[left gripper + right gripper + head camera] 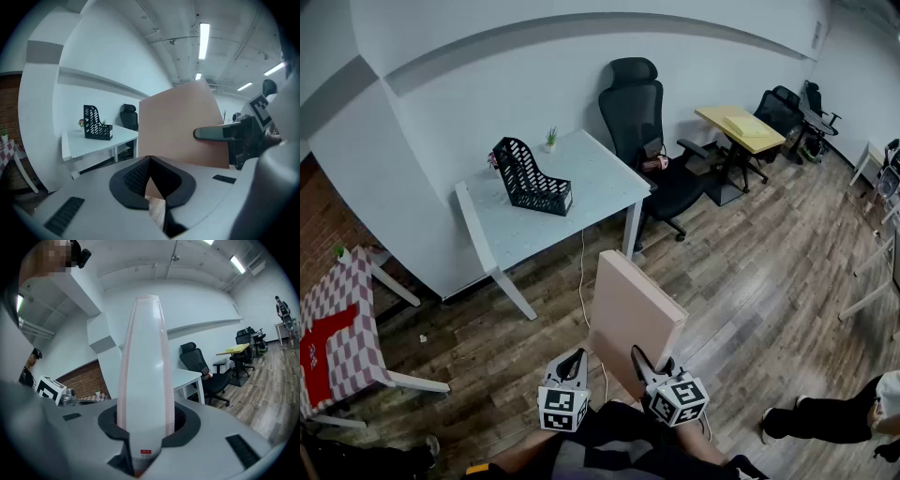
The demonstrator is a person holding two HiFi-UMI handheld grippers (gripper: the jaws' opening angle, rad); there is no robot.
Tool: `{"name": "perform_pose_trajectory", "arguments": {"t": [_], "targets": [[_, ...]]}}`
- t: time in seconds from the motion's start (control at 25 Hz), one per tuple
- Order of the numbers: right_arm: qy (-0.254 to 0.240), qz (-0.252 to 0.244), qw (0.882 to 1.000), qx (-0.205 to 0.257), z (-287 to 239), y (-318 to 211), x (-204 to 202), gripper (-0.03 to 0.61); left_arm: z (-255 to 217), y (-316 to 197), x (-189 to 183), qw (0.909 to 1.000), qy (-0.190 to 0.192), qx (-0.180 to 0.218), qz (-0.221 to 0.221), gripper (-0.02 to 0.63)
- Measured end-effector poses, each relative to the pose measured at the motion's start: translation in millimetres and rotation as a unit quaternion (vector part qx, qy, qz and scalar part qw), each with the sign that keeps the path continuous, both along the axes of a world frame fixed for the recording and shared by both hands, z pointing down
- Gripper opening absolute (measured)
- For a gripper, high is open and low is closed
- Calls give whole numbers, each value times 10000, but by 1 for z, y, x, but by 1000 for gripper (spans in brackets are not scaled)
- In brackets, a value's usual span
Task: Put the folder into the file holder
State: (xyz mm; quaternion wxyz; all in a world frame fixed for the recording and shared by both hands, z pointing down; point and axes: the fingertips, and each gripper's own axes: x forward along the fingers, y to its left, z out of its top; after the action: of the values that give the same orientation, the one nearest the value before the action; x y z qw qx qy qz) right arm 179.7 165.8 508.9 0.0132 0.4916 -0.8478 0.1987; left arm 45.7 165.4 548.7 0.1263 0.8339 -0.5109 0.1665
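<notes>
A pink, box-like folder [633, 314] stands upright in the air above the wooden floor, with my right gripper [644, 364] shut on its lower edge. In the right gripper view the folder's white spine [143, 380] rises straight up from between the jaws of the right gripper [140, 437]. My left gripper [574, 362] hangs just left of the folder, shut and holding nothing; its view shows the left gripper [149, 161] before the folder's broad face [180, 126]. The black mesh file holder [530, 178] sits empty on a white table [600, 183], also visible far off as the file holder [96, 124].
A black office chair [642, 117] stands at the table's right end. Farther right is a yellow desk [741, 127] with more chairs. A checkered table [337, 323] is at the left. A person's leg [825, 417] shows at the lower right. A cable [583, 281] hangs from the table.
</notes>
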Motion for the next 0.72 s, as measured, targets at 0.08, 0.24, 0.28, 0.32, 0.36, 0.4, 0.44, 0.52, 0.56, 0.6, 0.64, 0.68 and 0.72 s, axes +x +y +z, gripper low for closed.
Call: {"name": "perform_pose_trajectory", "arguments": {"t": [0.08,0.24,0.28,0.32,0.36,0.4,0.44,0.52,0.56,0.6,0.64,0.68,0.72], "targets": [[3,7,10000,4,0,-5,-1,135,1,-5,-1,10000,2,0,4,6],[17,17,10000,17,-1,-10,-3,135,0,-10,-3,10000,-6,10,14,6],[21,19,10000,24,-2,-10,-2,135,0,-10,-3,10000,-7,16,17,6],[24,21,10000,32,-2,-10,-2,135,0,-10,-3,10000,-9,17,21,6],[27,23,10000,39,-2,-11,-2,135,1,-10,-2,10000,-11,14,25,6],[29,27,10000,42,-2,-11,-1,135,1,-11,-2,10000,-11,10,32,6],[32,32,10000,43,-2,-11,-1,135,1,-11,-1,10000,-11,9,39,6],[43,45,10000,37,-2,-13,-1,135,2,-13,-2,10000,-21,6,47,6],[46,51,10000,34,-2,-14,-1,135,3,-14,-3,10000,-24,-3,48,6],[46,55,10000,32,-2,-15,-2,135,4,-15,-5,10000,-21,-10,48,6],[44,59,10000,31,-1,-17,-4,135,4,-17,-6,10000,-9,-6,49,6],[42,62,10000,32,-2,-18,-5,135,3,-18,-7,10000,3,2,51,6],[39,66,10000,32,-2,-20,-7,135,3,-20,-9,10000,11,5,52,6]]}}
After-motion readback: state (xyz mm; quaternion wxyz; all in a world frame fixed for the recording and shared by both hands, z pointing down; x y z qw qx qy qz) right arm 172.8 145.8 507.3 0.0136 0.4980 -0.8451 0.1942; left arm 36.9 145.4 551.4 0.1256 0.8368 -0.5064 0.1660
